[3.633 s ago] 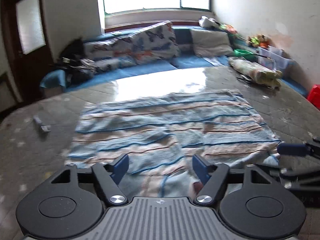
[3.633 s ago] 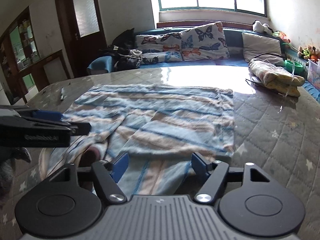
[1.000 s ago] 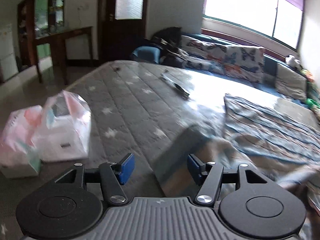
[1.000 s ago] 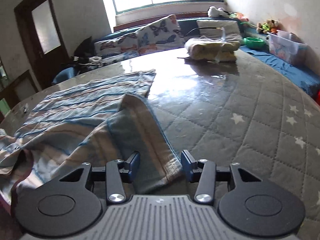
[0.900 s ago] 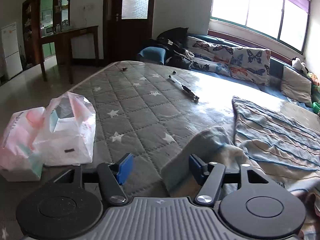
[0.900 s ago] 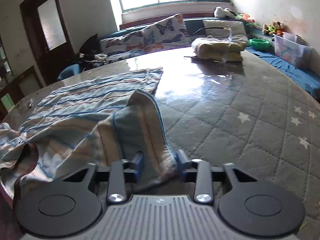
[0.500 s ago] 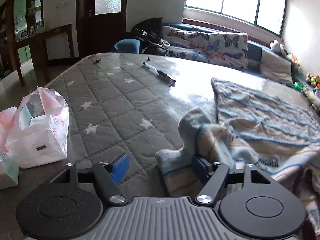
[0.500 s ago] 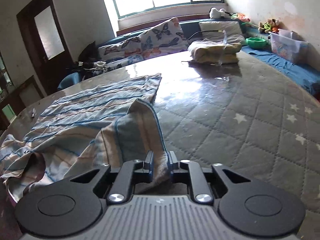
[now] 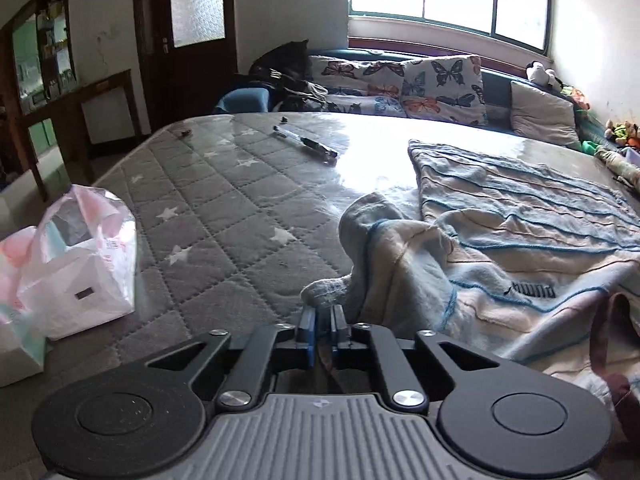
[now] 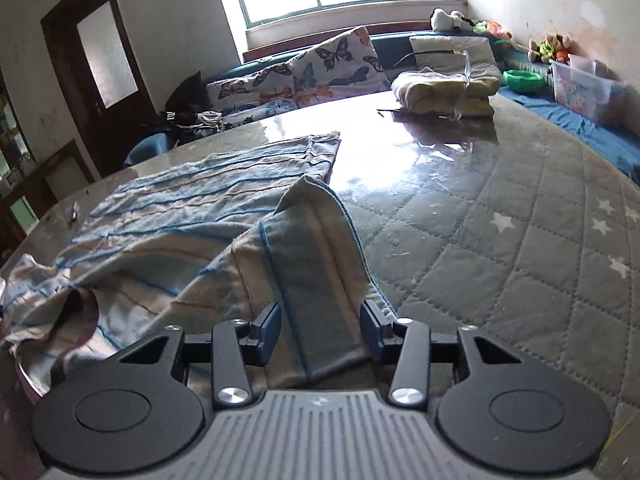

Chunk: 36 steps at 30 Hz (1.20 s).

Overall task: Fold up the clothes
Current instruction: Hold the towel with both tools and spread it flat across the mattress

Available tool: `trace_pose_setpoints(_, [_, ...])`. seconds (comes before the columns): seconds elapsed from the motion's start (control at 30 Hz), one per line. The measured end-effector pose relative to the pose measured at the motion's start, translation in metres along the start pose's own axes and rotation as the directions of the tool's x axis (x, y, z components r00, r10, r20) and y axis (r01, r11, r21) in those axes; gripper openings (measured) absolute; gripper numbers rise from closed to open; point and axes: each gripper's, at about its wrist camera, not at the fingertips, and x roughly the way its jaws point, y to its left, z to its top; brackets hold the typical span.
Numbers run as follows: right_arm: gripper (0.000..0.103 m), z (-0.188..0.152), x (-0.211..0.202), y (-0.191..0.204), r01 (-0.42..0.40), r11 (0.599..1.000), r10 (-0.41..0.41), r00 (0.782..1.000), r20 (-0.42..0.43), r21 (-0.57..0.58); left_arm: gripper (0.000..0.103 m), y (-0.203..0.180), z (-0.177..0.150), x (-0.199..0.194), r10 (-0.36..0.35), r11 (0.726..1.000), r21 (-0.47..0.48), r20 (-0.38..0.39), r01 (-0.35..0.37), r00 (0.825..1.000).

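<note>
A blue and beige striped garment (image 9: 520,216) lies spread on the grey quilted mattress (image 9: 224,216). Its left sleeve bunches up toward my left gripper (image 9: 323,320), which is shut with the sleeve cuff (image 9: 324,292) pinched at its tips. In the right wrist view the same garment (image 10: 200,200) has its right sleeve (image 10: 316,264) folded back toward me. This sleeve lies between the fingers of my right gripper (image 10: 320,328). Its jaws are opening and stand apart on either side of the cloth.
A white and pink plastic bag (image 9: 76,264) sits at the mattress's left edge. A pen (image 9: 306,144) lies further back. Butterfly cushions (image 9: 400,80) line the far side. A folded bundle (image 10: 444,92) and a plastic box (image 10: 580,84) are at the far right.
My left gripper went from open to shut on the sleeve cuff. My right gripper closed on the folded sleeve half a second ago and has opened again since.
</note>
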Motion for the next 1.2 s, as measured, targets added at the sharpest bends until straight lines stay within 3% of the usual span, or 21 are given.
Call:
trace_pose_setpoints(0.2, [0.045,-0.005,-0.002,0.012,0.039,0.996,-0.039,0.999,-0.001,-0.08,0.003,0.014,-0.012,-0.015,0.097,0.994,-0.059,0.005,-0.097,0.995])
trace_pose_setpoints(0.37, [0.045,-0.006,-0.003,0.013,0.064,0.993,-0.063,0.998,0.015,-0.102,0.005,0.026,-0.012,-0.023,0.128,0.987,-0.094,-0.005,-0.128,0.992])
trace_pose_setpoints(0.5, [0.047,-0.002,-0.002,0.006,0.063,0.996,-0.061,0.998,0.026,-0.058,0.009,0.032,-0.007,-0.026,0.108,0.988,-0.112,0.008,-0.106,0.994])
trace_pose_setpoints(0.6, [0.049,0.001,-0.002,0.001,0.069,0.997,-0.068,0.997,0.035,-0.036,0.036,0.03,-0.003,-0.024,0.105,0.99,-0.101,0.026,-0.102,0.994])
trace_pose_setpoints(0.63, [0.05,0.002,-0.001,-0.001,0.073,0.997,-0.072,0.997,0.037,-0.031,0.051,0.029,-0.002,-0.023,0.101,0.99,-0.098,0.031,-0.098,0.994])
trace_pose_setpoints(0.67, [0.05,0.003,-0.001,-0.002,0.079,0.996,-0.078,0.996,0.041,-0.029,0.054,0.028,-0.001,-0.02,0.095,0.992,-0.092,0.031,-0.092,0.995])
trace_pose_setpoints(0.93, [0.052,0.004,0.005,-0.011,0.087,0.996,-0.086,0.996,0.031,-0.024,0.051,0.017,-0.002,0.003,0.034,0.999,-0.036,-0.005,-0.034,0.999])
trace_pose_setpoints(1.0, [0.051,0.002,0.005,-0.007,0.09,0.995,-0.089,0.996,0.031,-0.046,0.037,0.015,-0.003,0.002,0.016,1.0,-0.027,-0.001,-0.016,1.0])
trace_pose_setpoints(1.07, [0.04,-0.001,0.004,-0.002,0.084,0.995,-0.083,0.996,0.028,-0.061,0.022,0.012,-0.005,0.0,0.004,1.0,-0.007,0.005,-0.004,1.0])
trace_pose_setpoints(1.1, [0.035,-0.002,0.003,-0.001,0.078,0.995,-0.077,0.997,0.027,-0.063,0.018,0.011,-0.006,-0.001,0.001,1.0,0.002,0.008,-0.001,1.0])
trace_pose_setpoints(1.17, [0.015,-0.004,0.0,0.0,0.064,0.996,-0.063,0.998,0.023,-0.055,0.012,0.008,-0.007,-0.004,0.003,1.0,0.007,0.014,-0.003,1.0])
trace_pose_setpoints(1.2, [0.011,-0.004,-0.001,0.0,0.059,0.997,-0.058,0.998,0.023,-0.051,0.01,0.006,-0.007,-0.005,0.004,1.0,0.01,0.017,-0.004,1.0])
